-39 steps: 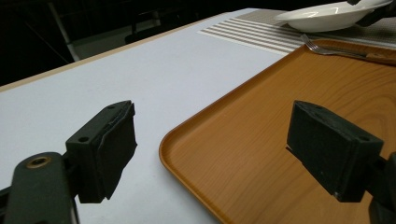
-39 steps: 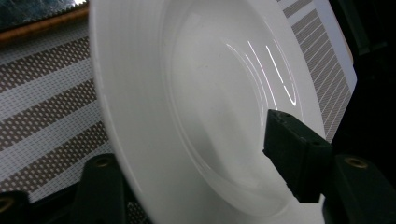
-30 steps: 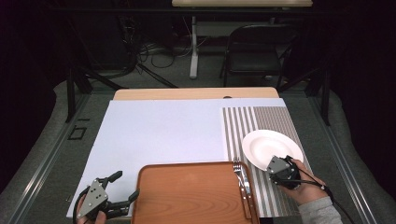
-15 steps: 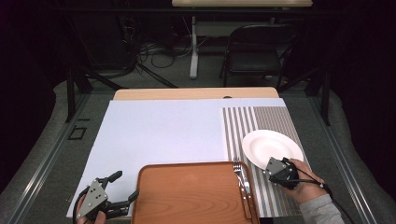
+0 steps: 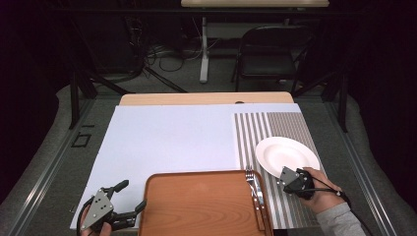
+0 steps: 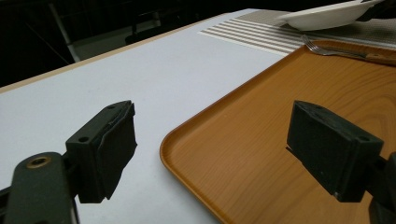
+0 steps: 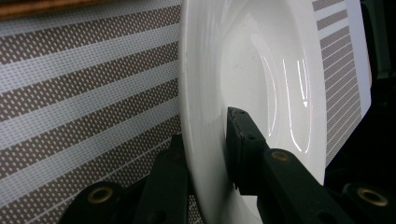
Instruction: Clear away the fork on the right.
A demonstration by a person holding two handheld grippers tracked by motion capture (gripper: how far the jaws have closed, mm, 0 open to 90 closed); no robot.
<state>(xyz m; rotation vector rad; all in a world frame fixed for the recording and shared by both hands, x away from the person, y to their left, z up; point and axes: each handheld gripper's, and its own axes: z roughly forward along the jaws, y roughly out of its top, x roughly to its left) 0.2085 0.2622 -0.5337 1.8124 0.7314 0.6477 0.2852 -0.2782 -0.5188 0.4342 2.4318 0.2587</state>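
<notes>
Right gripper (image 5: pixel 285 175) jaws just closing, clamped on near rim of white plate (image 5: pixel 286 155), fork (image 5: pixel 255 191) beside it on tray (image 5: pixel 201 206), left gripper (image 5: pixel 127 200) spread wide, holding nothing

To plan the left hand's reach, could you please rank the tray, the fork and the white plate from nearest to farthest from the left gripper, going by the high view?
From the left gripper:
1. Tray, right beside it, its near-left corner between the open jaws.
2. Fork, along the tray's far right edge.
3. White plate, beyond the fork on the striped placemat.
</notes>
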